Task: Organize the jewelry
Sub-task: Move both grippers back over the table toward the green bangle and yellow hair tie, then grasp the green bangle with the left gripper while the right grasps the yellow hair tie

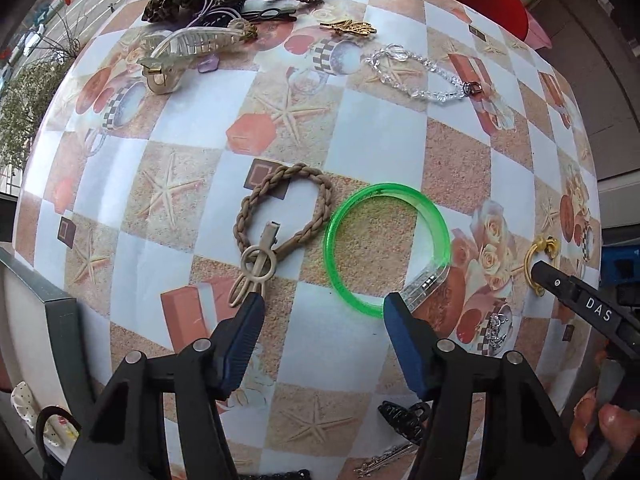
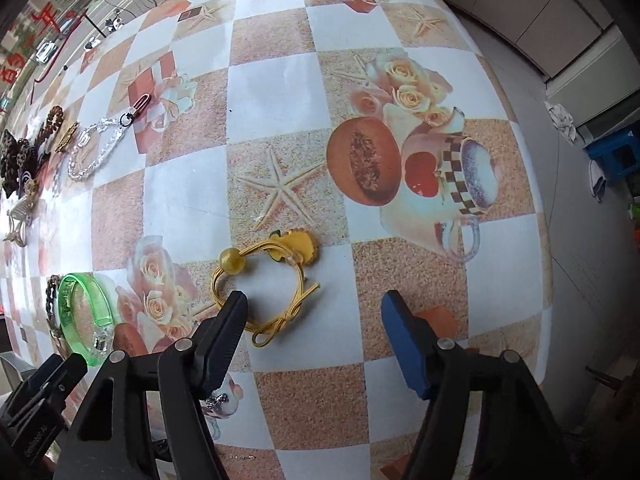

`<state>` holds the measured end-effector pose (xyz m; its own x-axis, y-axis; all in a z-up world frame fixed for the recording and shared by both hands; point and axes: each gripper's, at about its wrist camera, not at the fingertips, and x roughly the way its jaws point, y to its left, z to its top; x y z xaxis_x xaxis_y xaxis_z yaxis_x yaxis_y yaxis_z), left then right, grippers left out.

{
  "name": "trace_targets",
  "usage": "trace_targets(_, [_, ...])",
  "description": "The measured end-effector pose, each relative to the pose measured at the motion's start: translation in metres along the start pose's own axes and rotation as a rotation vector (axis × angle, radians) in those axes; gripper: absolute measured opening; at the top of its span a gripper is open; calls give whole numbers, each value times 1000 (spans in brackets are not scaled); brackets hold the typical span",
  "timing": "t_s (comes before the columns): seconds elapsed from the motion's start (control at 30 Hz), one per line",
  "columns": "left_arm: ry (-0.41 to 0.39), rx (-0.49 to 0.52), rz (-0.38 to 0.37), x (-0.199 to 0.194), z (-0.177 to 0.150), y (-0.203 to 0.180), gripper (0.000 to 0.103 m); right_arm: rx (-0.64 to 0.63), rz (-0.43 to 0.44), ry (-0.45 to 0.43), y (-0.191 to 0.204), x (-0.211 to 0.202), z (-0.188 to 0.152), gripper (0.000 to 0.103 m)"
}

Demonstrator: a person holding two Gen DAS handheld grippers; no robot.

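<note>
My left gripper (image 1: 323, 307) is open and empty, just above the table in front of a green bangle (image 1: 386, 249) and a beige braided hair tie (image 1: 280, 210) with a beige clip (image 1: 253, 272). My right gripper (image 2: 314, 307) is open and empty over a yellow cord hair tie with a bead (image 2: 266, 286); its left finger (image 2: 224, 336) covers part of the cord. The green bangle also shows in the right wrist view (image 2: 82, 316). A clear bead bracelet (image 1: 416, 72) lies further back.
The round table has a checkered printed cloth (image 1: 256, 96). A pile of hair clips and ties (image 1: 208, 4) lies at the far left edge. A black clip (image 1: 402, 418) and a silver pin (image 1: 384, 460) lie near me. A red stool (image 1: 486, 0) stands beyond the table.
</note>
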<state>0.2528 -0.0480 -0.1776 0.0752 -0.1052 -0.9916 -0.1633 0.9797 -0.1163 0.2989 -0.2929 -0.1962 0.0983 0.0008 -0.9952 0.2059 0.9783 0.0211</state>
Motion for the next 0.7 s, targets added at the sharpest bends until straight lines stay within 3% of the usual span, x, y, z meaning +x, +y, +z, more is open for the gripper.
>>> trace_targets(0.13, [24,-56,-33,6,9,1,66,4,-8,-14,1,-6,-3,62])
trace_targets(0.2, [30,-71,-32,15,15,-2,53,4,-14,-19,-1,-7,0,60])
trace_targets(0.3, [39,-80,-17,19,19,-9,48,-42,-34,-34,2,-12,-7,55])
trace_targets(0.33, [41,-76,-14,20,19,-12,37,-57,-37,-39,4,-13,-7,52])
trace_targets(0.4, [42,-65,6,20,18,-22,35,-77,-40,-45,7,-16,-10,47])
trace_targets(0.43, [41,-60,8,20,18,-25,22,-82,-37,-46,9,-16,-10,43])
trace_targets(0.5, [42,-50,1,24,13,-28,11,-91,-25,-44,13,-17,-10,37])
trace_targets(0.53, [43,-48,-6,23,12,-28,10,-99,-14,-43,15,-18,-10,28])
trace_targets(0.57, [43,-41,-4,22,11,-29,9,-107,-10,-40,18,-20,-11,10])
trace_targets(0.6, [36,-34,-3,22,9,-31,9,-107,2,-34,19,-21,-12,4])
trace_targets(0.7, [27,-18,-9,14,2,-25,9,-77,52,-16,19,-21,-15,4])
